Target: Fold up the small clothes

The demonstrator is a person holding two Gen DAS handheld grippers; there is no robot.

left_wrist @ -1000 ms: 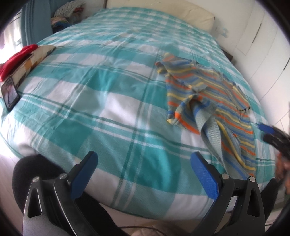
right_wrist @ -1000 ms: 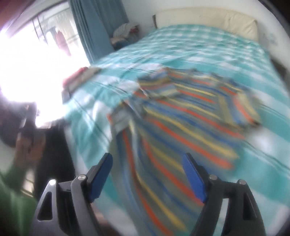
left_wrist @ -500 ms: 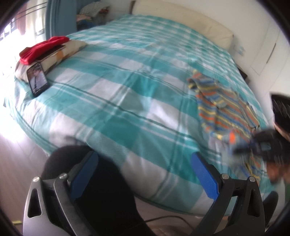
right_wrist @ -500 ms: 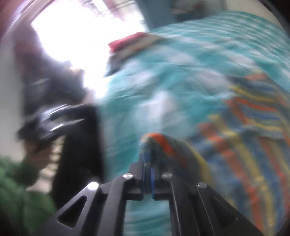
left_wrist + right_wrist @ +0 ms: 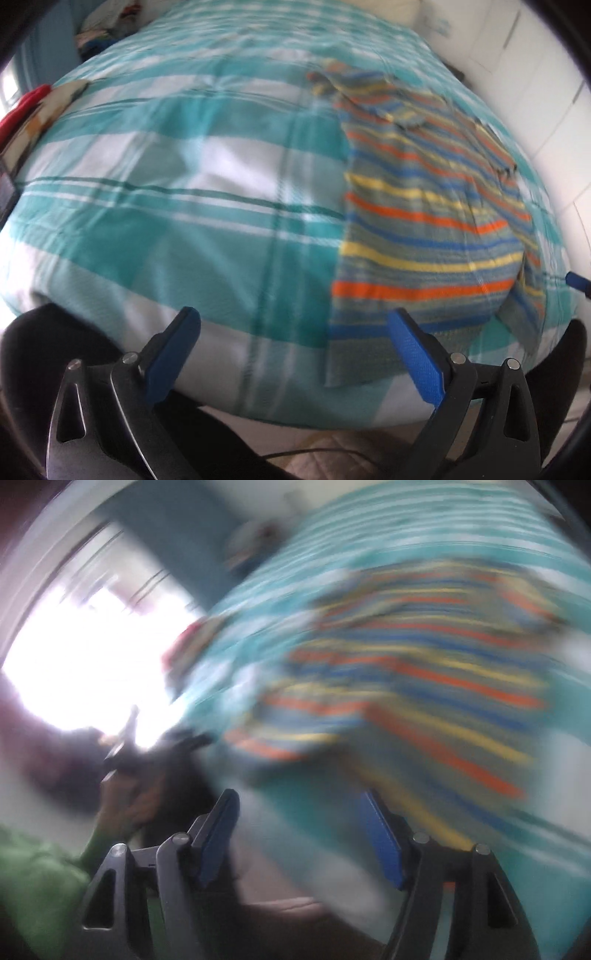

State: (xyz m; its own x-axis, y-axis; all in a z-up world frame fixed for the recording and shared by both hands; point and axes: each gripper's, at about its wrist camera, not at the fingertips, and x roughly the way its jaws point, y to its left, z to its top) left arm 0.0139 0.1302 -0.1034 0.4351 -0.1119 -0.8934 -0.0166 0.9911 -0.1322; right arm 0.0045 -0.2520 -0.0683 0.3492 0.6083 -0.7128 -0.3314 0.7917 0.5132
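A small striped garment [image 5: 424, 206], grey with orange, yellow and blue stripes, lies spread on the right side of the teal checked bed [image 5: 184, 184], its hem near the front edge. My left gripper [image 5: 295, 343] is open and empty just before the bed's front edge, its right finger over the garment's hem. In the blurred right wrist view the garment [image 5: 424, 672] fills the upper right. My right gripper [image 5: 303, 834] is open and empty, low before the garment. One blue right-gripper fingertip [image 5: 578, 280] shows at the left view's right edge.
A red cloth on a patterned pile [image 5: 33, 107] and a dark phone [image 5: 5, 184] sit at the bed's left edge. A white wardrobe [image 5: 535, 74] stands to the right. A bright window [image 5: 74, 657] and my green-sleeved arm [image 5: 37, 886] show on the left.
My right gripper was shut on the garment's corner half a second ago; it is now open and the garment lies flatter, spread toward the bed's front. My left gripper has moved closer to the hem.
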